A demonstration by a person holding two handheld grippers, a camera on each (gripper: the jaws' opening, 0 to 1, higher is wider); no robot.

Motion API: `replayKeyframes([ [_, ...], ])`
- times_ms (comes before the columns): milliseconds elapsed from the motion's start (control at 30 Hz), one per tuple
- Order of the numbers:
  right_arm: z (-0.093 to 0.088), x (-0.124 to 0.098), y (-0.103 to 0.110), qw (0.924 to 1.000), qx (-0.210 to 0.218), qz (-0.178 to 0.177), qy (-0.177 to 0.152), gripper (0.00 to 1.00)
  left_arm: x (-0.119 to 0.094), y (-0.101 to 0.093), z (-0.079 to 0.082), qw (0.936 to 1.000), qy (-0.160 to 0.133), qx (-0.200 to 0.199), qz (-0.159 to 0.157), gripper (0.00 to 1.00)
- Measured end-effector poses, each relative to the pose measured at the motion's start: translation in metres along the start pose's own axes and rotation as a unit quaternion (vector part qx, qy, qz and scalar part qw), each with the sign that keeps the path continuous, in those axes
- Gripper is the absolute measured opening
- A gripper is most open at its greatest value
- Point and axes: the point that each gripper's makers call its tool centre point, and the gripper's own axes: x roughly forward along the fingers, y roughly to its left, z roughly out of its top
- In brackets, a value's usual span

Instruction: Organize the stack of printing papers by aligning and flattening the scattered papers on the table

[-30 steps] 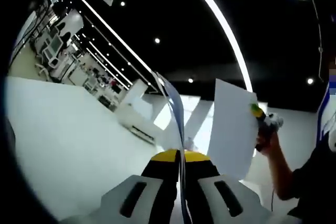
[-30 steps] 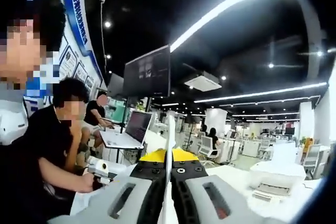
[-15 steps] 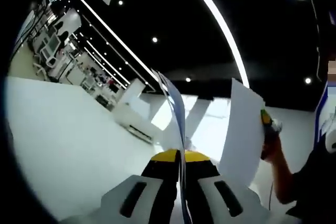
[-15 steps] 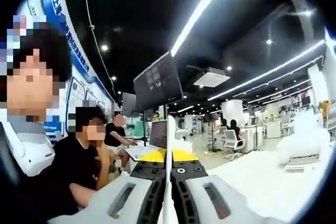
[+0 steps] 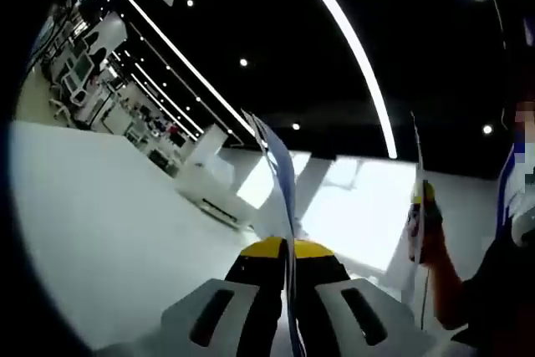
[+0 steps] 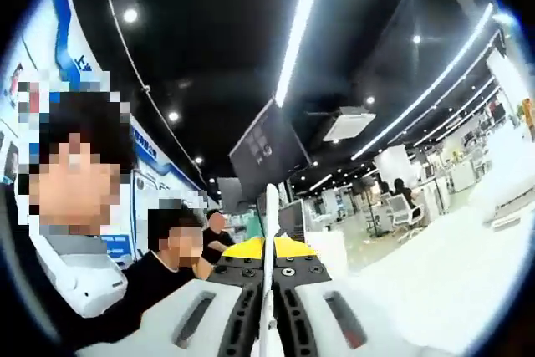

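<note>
— What was the room like from where you stood?

— An open office with a black ceiling [image 5: 251, 14] crossed by long light strips [image 5: 351, 48]. A white worktop [image 5: 109, 223] spread out to the left of the left tool [image 5: 288, 250], and a white boxy machine [image 5: 213, 198] sat on it ahead of that tool and a little to its left. I could not make out what the machine was.

— And the left tool itself?

— Its two jaws were pressed together on a sheet of paper [image 5: 280, 165], seen edge-on. The sheet rose from between the yellow tips and curved away ahead of the tool.

— Was the other one in sight?

— Yes, off to the right of the left tool, a hand [image 5: 425, 236] held the right tool [image 6: 269, 248] up. It carried a second sheet [image 5: 416, 206], turned nearly edge-on and standing upright. The two sheets were well apart, and both were lifted off the worktop.

— What about the right tool close up?

— Its jaws were closed on that second sheet, a thin white edge standing straight up between them. To its left sat people [image 6: 180, 244] in dark shirts. Ahead of it and above hung a dark monitor [image 6: 267, 148], with a ceiling unit [image 6: 347, 123] to the right of that. More white worktop lay to its right, and desks and chairs stood farther back.
</note>
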Motion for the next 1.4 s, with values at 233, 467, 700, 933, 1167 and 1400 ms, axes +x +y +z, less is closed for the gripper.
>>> replayKeyframes([
  [233,-0.055,0.004,-0.098,0.9925,0.108,-0.056,0.014,0.00,0.000,-0.002,0.001,1.0000,-0.001,-0.002,-0.007,0.06],
  [467,-0.073,0.004,-0.149,0.9895,0.108,-0.095,0.008,0.00,0.000,-0.005,-0.001,0.9999,-0.001,-0.005,-0.011,0.06],
  [700,-0.071,0.009,-0.157,0.9914,0.079,-0.104,0.011,0.00,0.001,-0.012,-0.004,0.9999,0.000,-0.008,-0.013,0.06],
  [933,-0.074,0.015,-0.154,0.9922,0.062,-0.107,0.019,0.00,0.002,-0.015,-0.005,0.9997,-0.001,-0.014,-0.018,0.06],
  [1167,-0.080,0.016,-0.157,0.9914,0.060,-0.114,0.025,0.00,0.002,-0.018,-0.007,0.9997,-0.002,-0.015,-0.020,0.06],
  [1400,-0.085,0.018,-0.160,0.9906,0.060,-0.120,0.027,0.00,0.003,-0.021,-0.008,0.9995,-0.001,-0.020,-0.023,0.07],
])
